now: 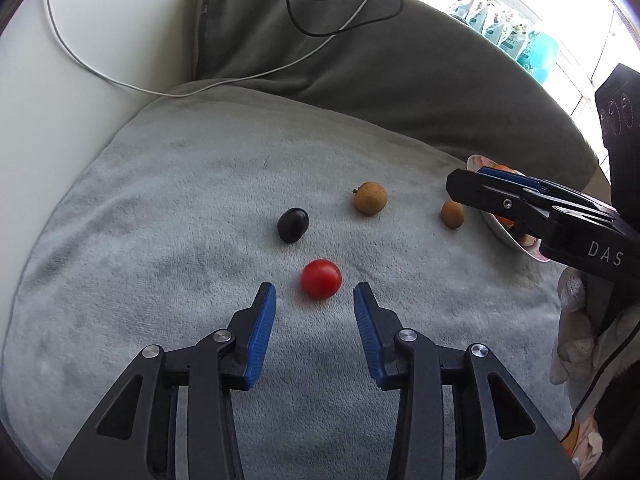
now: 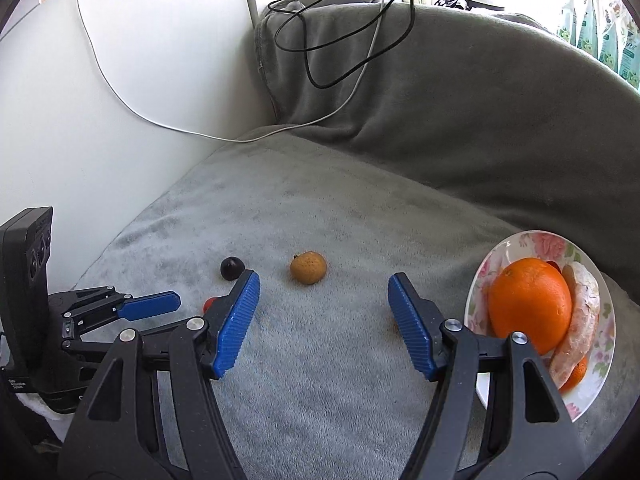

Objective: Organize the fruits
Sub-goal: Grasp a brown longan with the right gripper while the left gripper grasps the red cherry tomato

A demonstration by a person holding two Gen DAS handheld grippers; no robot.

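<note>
Left gripper (image 1: 315,292) spread, tomato (image 1: 321,284) just ahead, untouched; right gripper (image 2: 323,282) spread, empty, beside plate (image 2: 520,242)

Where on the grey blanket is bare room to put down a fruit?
Free: the wide patch left of the dark grape, toward the white wall, and the strip behind the larger longan. Crowded: around the cherry tomato and beside the plate.
</note>
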